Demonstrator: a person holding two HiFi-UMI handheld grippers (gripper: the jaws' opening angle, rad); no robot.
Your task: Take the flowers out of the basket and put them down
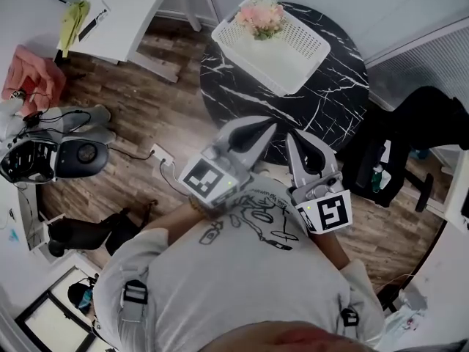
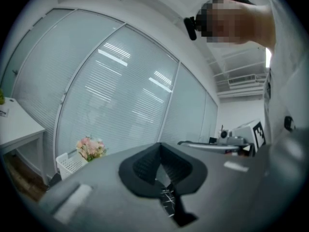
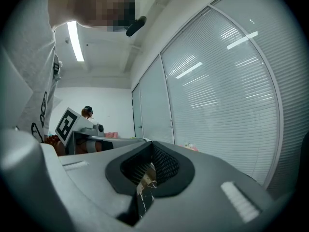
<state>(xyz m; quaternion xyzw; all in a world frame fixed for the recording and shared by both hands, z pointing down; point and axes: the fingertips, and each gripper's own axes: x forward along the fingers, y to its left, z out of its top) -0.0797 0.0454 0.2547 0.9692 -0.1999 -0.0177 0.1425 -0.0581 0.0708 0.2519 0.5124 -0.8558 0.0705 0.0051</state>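
Observation:
A bunch of pink flowers (image 1: 261,17) stands in the far corner of a white lattice basket (image 1: 293,57) on the round black marble table (image 1: 337,86). Both grippers are held close to my chest, short of the table's near edge and pointing toward it. My left gripper (image 1: 267,129) is shut with nothing in it, and so is my right gripper (image 1: 292,139). In the left gripper view the flowers (image 2: 90,148) and basket (image 2: 69,164) show far off to the left, beyond the shut left gripper (image 2: 161,170). The right gripper (image 3: 152,166) shows only the table's marble through its closed jaws.
A white desk (image 1: 124,13) stands at the back left. A black chair (image 1: 410,145) with things on it sits right of the table. On the wood floor to the left are a grey machine (image 1: 66,156), cables and a power strip (image 1: 163,155). Window blinds (image 2: 120,95) stand behind the table.

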